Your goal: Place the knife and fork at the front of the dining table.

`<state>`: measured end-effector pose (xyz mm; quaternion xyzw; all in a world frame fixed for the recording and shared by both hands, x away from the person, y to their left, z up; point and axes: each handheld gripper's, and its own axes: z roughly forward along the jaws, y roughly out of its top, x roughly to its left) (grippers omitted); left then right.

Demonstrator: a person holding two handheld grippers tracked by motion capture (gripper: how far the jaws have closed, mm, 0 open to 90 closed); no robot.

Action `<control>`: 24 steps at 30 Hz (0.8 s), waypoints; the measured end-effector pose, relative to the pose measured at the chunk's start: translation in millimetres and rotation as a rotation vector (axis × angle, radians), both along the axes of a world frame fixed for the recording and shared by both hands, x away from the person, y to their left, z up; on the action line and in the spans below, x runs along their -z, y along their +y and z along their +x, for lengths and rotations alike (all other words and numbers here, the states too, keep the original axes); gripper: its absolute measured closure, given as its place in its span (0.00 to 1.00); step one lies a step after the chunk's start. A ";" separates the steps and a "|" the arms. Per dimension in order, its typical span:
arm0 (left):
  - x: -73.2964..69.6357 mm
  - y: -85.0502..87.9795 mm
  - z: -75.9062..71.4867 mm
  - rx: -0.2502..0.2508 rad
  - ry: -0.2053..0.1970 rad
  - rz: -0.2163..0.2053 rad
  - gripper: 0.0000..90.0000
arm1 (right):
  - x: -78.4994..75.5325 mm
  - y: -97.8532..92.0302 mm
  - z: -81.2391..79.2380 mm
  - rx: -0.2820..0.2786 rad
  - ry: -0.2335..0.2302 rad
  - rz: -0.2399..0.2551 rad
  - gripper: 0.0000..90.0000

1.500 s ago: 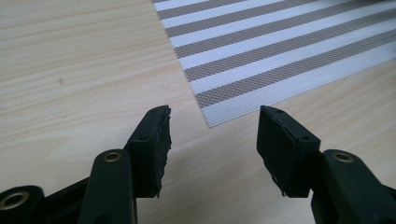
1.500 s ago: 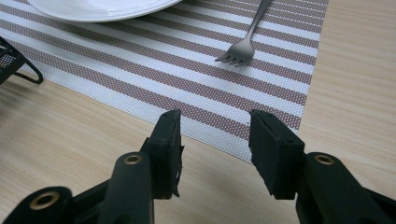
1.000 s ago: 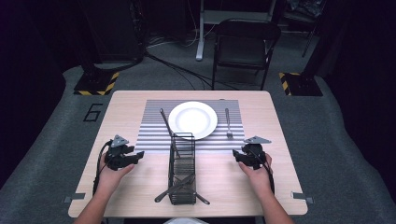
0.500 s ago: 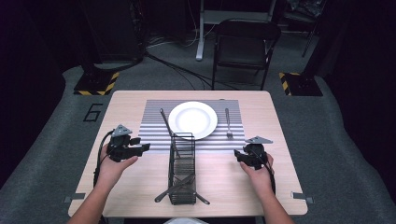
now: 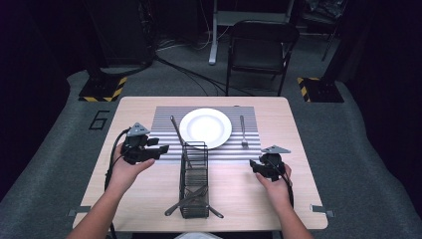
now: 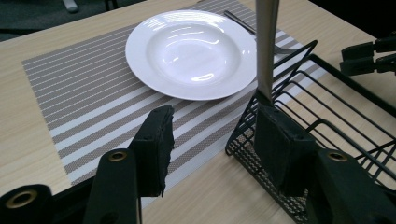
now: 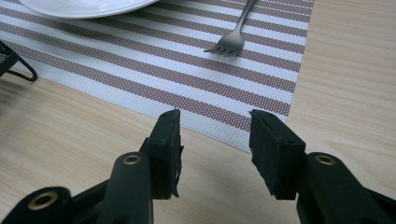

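Observation:
A white plate [image 5: 205, 127] sits on a striped placemat [image 5: 164, 119] at the middle of the wooden table [image 5: 134, 199]. A fork [image 5: 243, 132] lies on the mat right of the plate. A black wire basket [image 5: 195, 179] lies in front of the plate, and a knife [image 5: 175, 128] sticks out of its far end. My left gripper [image 5: 161, 148] is open just left of the basket. In the left gripper view its jaws [image 6: 215, 140] straddle the basket's corner [image 6: 243, 140] below the knife [image 6: 266, 46]. My right gripper [image 5: 254, 167] is open over bare wood, short of the mat's edge [image 7: 215, 121] and the fork [image 7: 231, 39].
Some cutlery [image 5: 191, 199] lies in the near end of the basket and pokes out of it. A black folding chair [image 5: 261, 47] stands behind the table's far edge. The other gripper [image 6: 369, 56] shows beyond the basket in the left gripper view.
My left gripper has moved forward and a little right, up to the basket's far left corner. The right gripper has hardly moved.

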<state>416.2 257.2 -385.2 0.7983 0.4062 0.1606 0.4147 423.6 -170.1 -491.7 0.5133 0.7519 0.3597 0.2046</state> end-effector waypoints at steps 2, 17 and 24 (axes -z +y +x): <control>-1.9 -2.8 1.1 0.004 0.002 0.000 0.53 | 0.0 -0.4 0.0 -0.002 0.000 -0.003 0.59; -6.3 -22.1 9.2 0.041 0.019 -0.040 0.53 | 0.5 -3.3 0.8 0.007 0.005 0.009 0.59; -3.2 -33.7 13.0 0.048 0.021 -0.056 0.56 | 0.6 -4.2 1.0 0.015 0.012 0.015 0.59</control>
